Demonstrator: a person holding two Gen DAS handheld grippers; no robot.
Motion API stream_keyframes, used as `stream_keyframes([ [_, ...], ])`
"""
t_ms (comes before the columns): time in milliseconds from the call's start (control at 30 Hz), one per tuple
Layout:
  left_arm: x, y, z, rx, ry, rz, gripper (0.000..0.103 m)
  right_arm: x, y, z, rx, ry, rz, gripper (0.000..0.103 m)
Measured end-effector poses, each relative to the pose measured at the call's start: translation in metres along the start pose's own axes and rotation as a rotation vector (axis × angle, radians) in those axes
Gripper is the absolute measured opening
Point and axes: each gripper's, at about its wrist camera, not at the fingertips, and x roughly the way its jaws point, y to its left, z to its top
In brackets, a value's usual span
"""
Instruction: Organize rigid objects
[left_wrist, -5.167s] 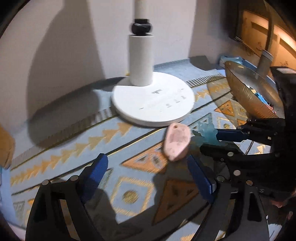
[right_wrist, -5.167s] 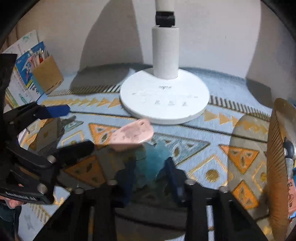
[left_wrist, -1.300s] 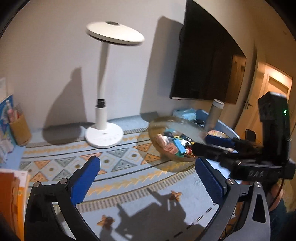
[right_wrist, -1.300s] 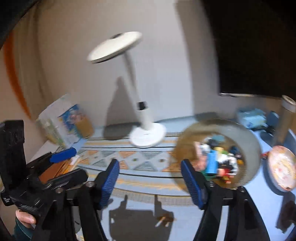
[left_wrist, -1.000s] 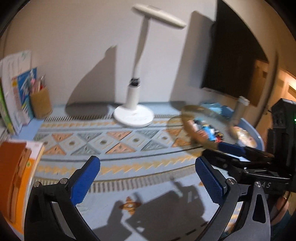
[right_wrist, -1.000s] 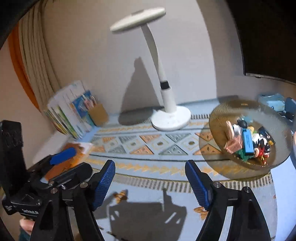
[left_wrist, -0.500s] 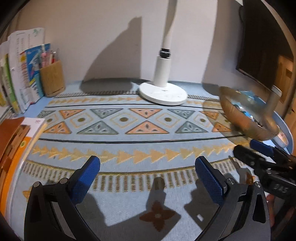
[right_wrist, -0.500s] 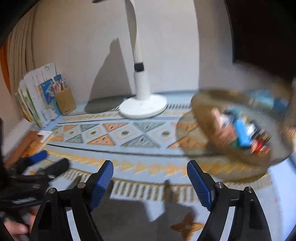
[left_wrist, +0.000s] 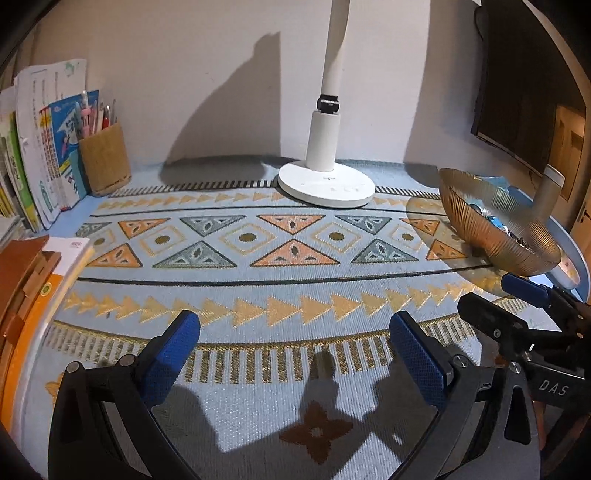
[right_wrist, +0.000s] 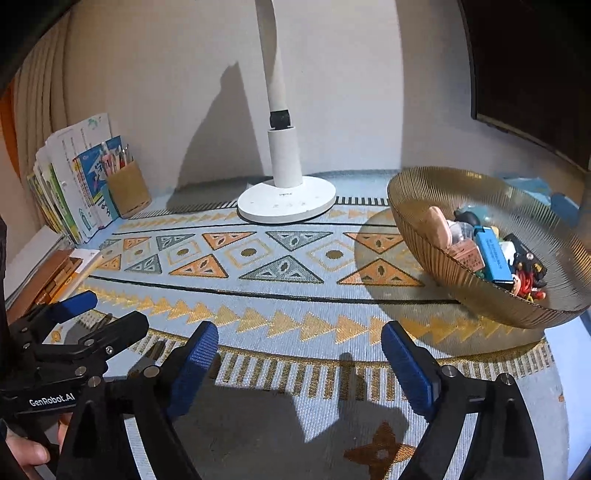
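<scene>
Writing: "GenRobot.AI" on left gripper (right_wrist: 79, 312); "DAS" on right gripper (left_wrist: 496, 301).
Grippers: left gripper wide apart, empty; right gripper opening, empty.
Objects: small rigid toys (right_wrist: 491, 254) in ribbed amber glass bowl (right_wrist: 424, 218), near bench's right edge.
Room: patterned blue mat (right_wrist: 280, 291) bare ahead.

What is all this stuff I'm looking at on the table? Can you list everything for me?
Patterned mat: one, light blue with orange and grey triangles, covering the table.
Desk lamp: one, white, round base at the back by the wall.
Bowl: one, ribbed gold, right side of the mat.
Small items: a heap, pink, blue, black, red, inside the bowl; count unclear.
Pen holder: one, tan, back left, pens in it.
Booklets: several, white, blue, green, upright beside the pen holder.
Books: a stack, brown and orange, left edge.
Left gripper: black, blue pads, open, empty.
Right gripper: black, blue pads, opening, empty.
Hand: one, bottom left, holding the left gripper.
</scene>
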Motion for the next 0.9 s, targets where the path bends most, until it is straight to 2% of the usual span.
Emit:
stream_keyframes([
  [167, -0.001, 0.005, 0.001, -0.026, -0.007, -0.006, 0.102, 0.0, 0.005, 0.0, -0.018, -0.007, -0.014, 0.089],
  [467, 0.003, 0.037, 0.003, -0.182, 0.014, -0.079, 0.102, 0.003, 0.006, 0.0, -0.022, 0.006, -0.03, 0.089],
  [600, 0.003, 0.047, 0.002, -0.242, 0.014, -0.088, 0.102, 0.005, 0.006, 0.0, -0.024, 0.012, -0.036, 0.089],
  [733, 0.002, 0.041, 0.002, -0.217, 0.004, -0.068, 0.102, 0.007, 0.005, 0.0, -0.027, 0.019, -0.039, 0.09],
  [900, 0.002, 0.032, 0.002, -0.162, 0.003, -0.048, 0.102, 0.006, 0.005, 0.0, -0.031, 0.012, -0.045, 0.098],
])
